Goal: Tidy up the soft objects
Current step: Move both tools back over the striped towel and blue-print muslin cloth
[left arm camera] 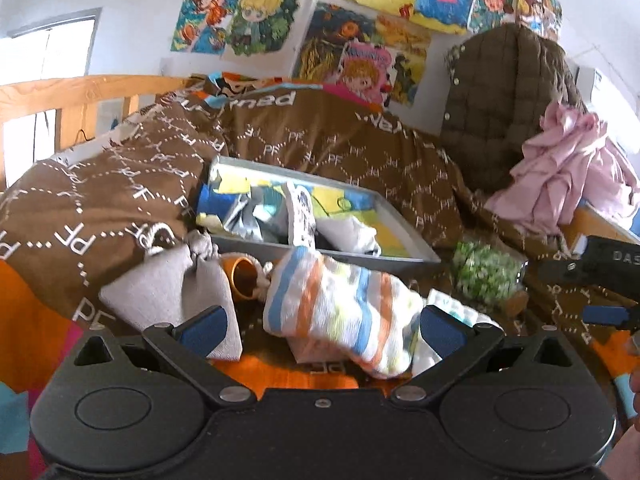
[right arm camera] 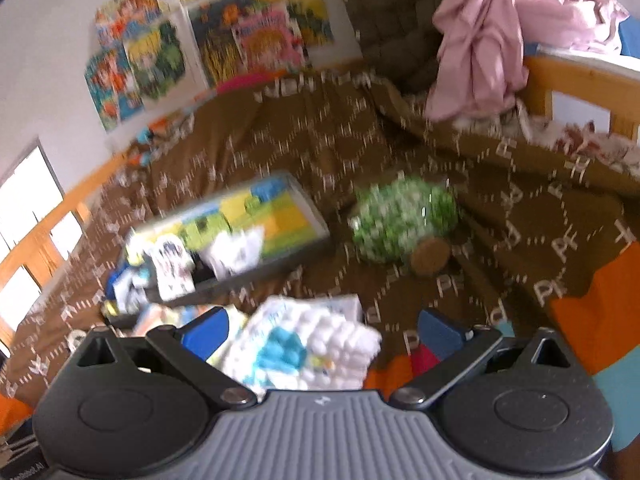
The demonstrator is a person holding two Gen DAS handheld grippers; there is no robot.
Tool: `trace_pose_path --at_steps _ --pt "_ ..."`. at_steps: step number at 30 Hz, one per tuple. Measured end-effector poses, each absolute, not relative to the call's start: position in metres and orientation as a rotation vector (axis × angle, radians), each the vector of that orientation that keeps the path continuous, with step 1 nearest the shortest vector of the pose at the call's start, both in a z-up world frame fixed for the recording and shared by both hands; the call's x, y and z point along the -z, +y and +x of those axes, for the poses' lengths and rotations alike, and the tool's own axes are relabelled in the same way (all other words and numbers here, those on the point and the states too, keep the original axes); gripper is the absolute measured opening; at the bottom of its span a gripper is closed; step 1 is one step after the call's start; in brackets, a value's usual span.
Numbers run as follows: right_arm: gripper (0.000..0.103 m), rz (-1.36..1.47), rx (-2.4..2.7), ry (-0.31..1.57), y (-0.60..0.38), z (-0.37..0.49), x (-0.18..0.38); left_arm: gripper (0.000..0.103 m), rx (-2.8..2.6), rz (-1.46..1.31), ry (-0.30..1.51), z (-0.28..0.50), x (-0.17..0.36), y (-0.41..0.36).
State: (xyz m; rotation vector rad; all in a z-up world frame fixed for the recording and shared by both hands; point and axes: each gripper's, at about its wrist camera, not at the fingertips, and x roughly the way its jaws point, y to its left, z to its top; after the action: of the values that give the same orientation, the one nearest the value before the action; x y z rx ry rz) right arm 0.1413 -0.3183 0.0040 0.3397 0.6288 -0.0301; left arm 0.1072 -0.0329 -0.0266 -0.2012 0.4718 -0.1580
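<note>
Cartoon posters (left arm camera: 320, 20) on the wall — wooden bed rail (left arm camera: 80, 92).

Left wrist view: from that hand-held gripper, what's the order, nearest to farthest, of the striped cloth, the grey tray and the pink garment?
1. Striped cloth, between the left hand-held gripper fingers.
2. Grey tray, behind it, centre.
3. Pink garment, far right.

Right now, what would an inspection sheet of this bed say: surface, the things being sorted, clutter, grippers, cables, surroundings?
Surface: brown patterned blanket on a bed, rumpled.
Job's things: striped cloth lies in front of the grey tray, which holds small fabric pieces; grey drawstring pouch to the left of the cloth.
Clutter: green speckled jar on its side; orange cup.
Grippers: left hand-held gripper open around the striped cloth; right hand-held gripper open over a white knobbly cloth.
Cables: nothing seen.
Surroundings: wall posters, pink garment.
</note>
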Motion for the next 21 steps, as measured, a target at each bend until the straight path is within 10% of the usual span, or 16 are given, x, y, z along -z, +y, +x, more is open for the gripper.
trace_pose_path --at_steps 21 --pt "0.103 0.243 -0.035 0.944 -0.286 0.183 0.041 0.102 0.162 -0.045 0.493 0.131 0.050 -0.059"
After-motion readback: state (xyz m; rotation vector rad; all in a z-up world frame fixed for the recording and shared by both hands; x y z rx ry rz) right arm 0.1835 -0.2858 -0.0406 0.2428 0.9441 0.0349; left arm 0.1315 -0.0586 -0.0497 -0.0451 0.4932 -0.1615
